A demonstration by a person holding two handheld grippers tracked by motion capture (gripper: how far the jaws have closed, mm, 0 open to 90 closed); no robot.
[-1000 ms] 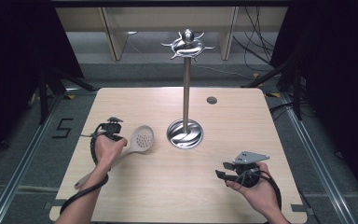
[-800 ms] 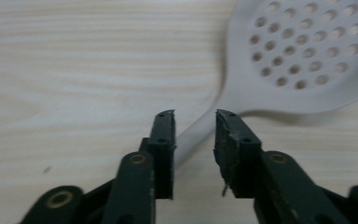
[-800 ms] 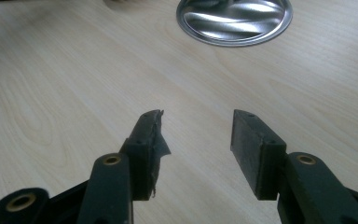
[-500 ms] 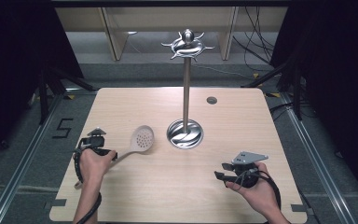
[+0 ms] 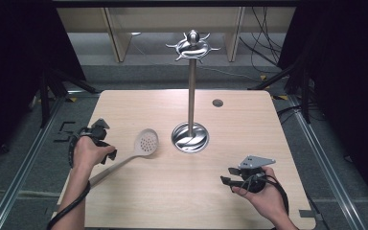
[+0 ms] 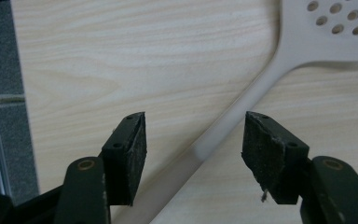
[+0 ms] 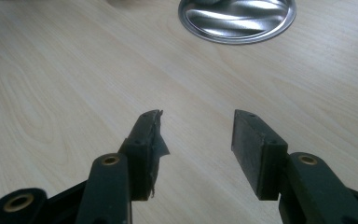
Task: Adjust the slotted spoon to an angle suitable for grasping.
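I see the table (image 5: pixel 278 139) carrying the metal stand (image 5: pixel 190 135). The slotted spoon (image 5: pixel 139 151) lies flat left of the stand's base. My left gripper (image 6: pixel 193 140) has just been opening, jaws wide above the spoon's handle, pads clear. My right gripper (image 7: pixel 196 140) gapes empty nearer me.

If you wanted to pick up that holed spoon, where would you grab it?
Take the spoon by its long thin handle, about midway, coming straight down from above with the jaws across it. It lies flat on the table, and the handle is narrow enough to fit between the pads; the wide round bowl is not. The left gripper, open over the handle, is already lined up that way.
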